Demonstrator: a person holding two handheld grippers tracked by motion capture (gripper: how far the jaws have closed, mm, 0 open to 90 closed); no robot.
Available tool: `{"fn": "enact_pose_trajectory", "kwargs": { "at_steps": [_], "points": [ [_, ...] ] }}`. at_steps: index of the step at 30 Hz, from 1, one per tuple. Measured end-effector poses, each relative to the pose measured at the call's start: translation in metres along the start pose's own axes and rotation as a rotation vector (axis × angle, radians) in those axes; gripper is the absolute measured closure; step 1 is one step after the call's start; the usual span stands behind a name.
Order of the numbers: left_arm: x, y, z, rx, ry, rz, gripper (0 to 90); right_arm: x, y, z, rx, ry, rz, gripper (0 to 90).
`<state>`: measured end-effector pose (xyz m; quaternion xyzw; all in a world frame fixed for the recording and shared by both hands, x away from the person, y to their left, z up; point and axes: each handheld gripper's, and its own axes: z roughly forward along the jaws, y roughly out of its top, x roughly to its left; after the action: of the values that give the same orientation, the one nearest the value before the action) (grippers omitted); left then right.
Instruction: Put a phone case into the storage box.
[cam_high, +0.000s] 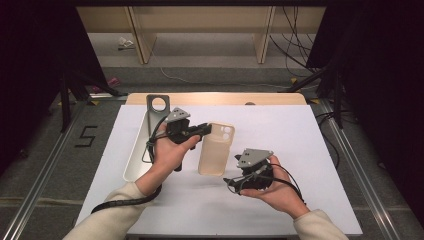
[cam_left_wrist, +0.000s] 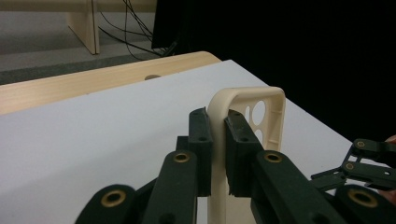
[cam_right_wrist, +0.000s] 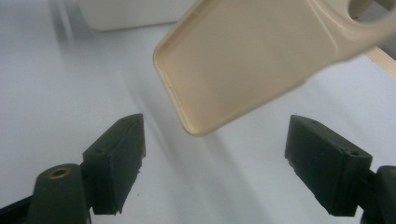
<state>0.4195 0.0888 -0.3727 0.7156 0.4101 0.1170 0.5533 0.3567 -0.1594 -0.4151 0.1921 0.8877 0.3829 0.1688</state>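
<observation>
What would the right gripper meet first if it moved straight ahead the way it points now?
Probably the lower end of the phone case, which the left gripper holds up by its top edge. The right gripper is open, and depth is unclear.

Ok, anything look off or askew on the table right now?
Nothing is spilled or visibly damaged. The phone case is pinched by one side edge near its camera cutout in the left gripper, so it hangs off the table at a tilt. The right gripper is open below its free end.
</observation>
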Motion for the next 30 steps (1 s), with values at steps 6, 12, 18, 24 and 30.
{"fn": "enact_pose_trajectory", "kwargs": {
  "at_steps": [6,12,18,24,30],
  "points": [
    [0.007,0.003,-0.015,-0.063,0.009,-0.019,82.1,-0.006,-0.004,-0.008,-0.034,-0.008,0.043,19.3],
    [0.009,0.005,-0.027,-0.091,0.014,-0.015,82.1,-0.014,-0.009,-0.014,-0.063,-0.026,0.092,18.4],
    [0.010,0.006,-0.032,-0.096,0.012,-0.010,82.1,-0.021,-0.017,-0.019,-0.075,-0.042,0.122,18.1],
    [0.013,0.007,-0.038,-0.100,0.024,0.000,82.1,-0.025,-0.023,-0.025,-0.082,-0.057,0.148,17.9],
    [0.019,0.009,-0.046,-0.111,0.034,-0.002,82.1,-0.028,-0.029,-0.028,-0.083,-0.064,0.172,17.1]
  ]
}}
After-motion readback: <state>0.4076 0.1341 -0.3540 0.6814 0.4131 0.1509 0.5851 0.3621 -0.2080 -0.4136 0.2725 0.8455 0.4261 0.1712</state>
